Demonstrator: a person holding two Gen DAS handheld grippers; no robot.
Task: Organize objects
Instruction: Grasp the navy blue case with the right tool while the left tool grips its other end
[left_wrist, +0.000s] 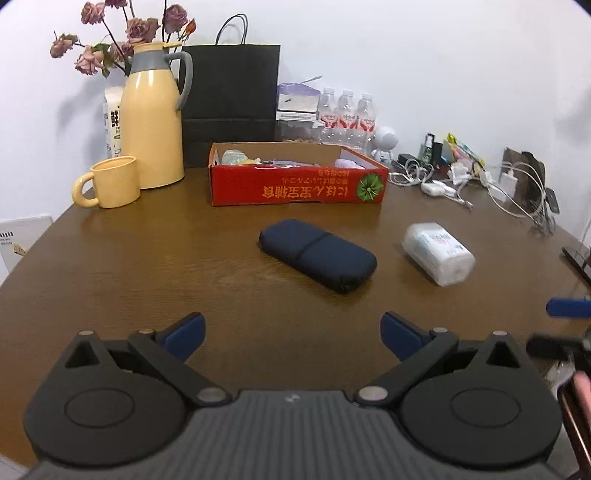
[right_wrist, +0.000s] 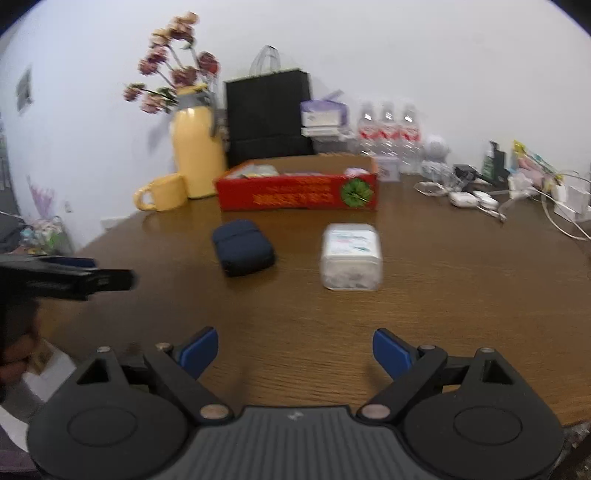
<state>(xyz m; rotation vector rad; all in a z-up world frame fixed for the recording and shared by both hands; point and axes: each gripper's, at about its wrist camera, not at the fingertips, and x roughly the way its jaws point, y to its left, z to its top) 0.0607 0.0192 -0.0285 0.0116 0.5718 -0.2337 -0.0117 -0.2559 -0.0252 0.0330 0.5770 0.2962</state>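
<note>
Left wrist view: left gripper (left_wrist: 291, 334) jaws spread wide, empty; right gripper (right_wrist: 293, 350) likewise. Navy case (left_wrist: 317, 254), mid-frame on the desk (left_wrist: 147, 266), is judged light, semi-stiff, best pinched across its width; tissue pack (left_wrist: 437, 253) soft, crushable.

- Yellow jug (left_wrist: 152, 122) far left, yellow mug (left_wrist: 110, 181) just beside it.
- Dried roses (left_wrist: 122, 33) behind.
- Black paper bag (left_wrist: 229, 99) against wall.
- Water bottles (left_wrist: 347, 110), cables (left_wrist: 480, 181) far right.

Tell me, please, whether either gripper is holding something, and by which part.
Nothing is held. The left gripper and right gripper are both open and empty.
</note>
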